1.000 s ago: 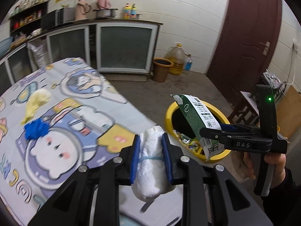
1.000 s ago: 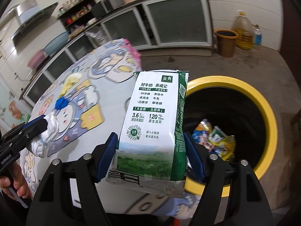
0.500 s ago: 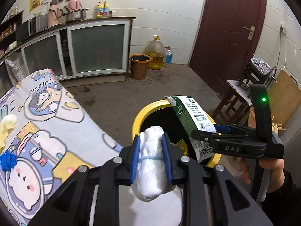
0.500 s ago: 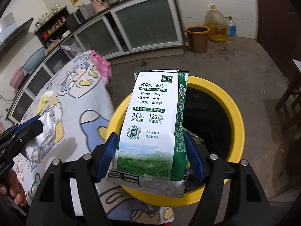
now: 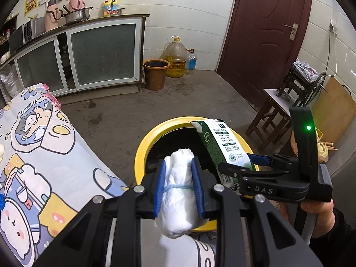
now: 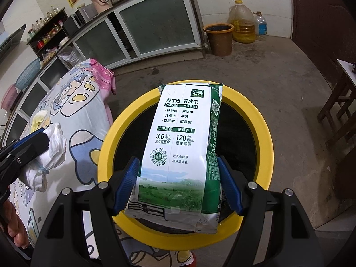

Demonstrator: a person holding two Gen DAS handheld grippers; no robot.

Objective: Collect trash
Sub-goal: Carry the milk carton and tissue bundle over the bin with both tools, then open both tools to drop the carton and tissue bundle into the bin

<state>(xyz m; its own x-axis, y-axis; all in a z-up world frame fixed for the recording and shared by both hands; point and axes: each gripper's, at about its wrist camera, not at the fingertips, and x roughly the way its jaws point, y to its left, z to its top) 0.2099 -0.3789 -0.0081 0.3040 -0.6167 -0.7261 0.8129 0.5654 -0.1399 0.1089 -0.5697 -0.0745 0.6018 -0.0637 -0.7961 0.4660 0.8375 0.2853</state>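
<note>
So both hands are busy here. The left tool [image 5: 179,185] is clamped tight on a white wad [image 5: 179,191] of crumpled tissue or plastic (can't really tell which), with a thin blue rubber band around its middle. The blue pads [image 5: 159,191] press into it from both sides, and the wad sticks out past the fingertips and also hangs down below them.

The right tool [image 6: 178,187] is set much wider, gripping a flattened milk carton [image 6: 178,146], white and green with a grassy field printed near the bottom. The carton stands roughly upright between the pads, its printed face toward the right camera, its bottom edge crumpled.

The carton sits right over the yellow bin [image 6: 106,142], a round one with a dark inside, standing on the concrete floor [image 6: 267,71] just beside the desk [image 5: 73,166]. In the left view the wad lines up with the near part of the bin's mouth, though in the right view it looks to be over the edge of the desk, just left of the rim.

The desk has a cartoon cloth on it. Further back, a brown bucket [image 5: 155,73] stands next to a big oil jug [image 5: 176,59] and a water bottle [image 5: 191,61] by the tiled wall, with a dark red door [image 5: 267,33] to the right.
</note>
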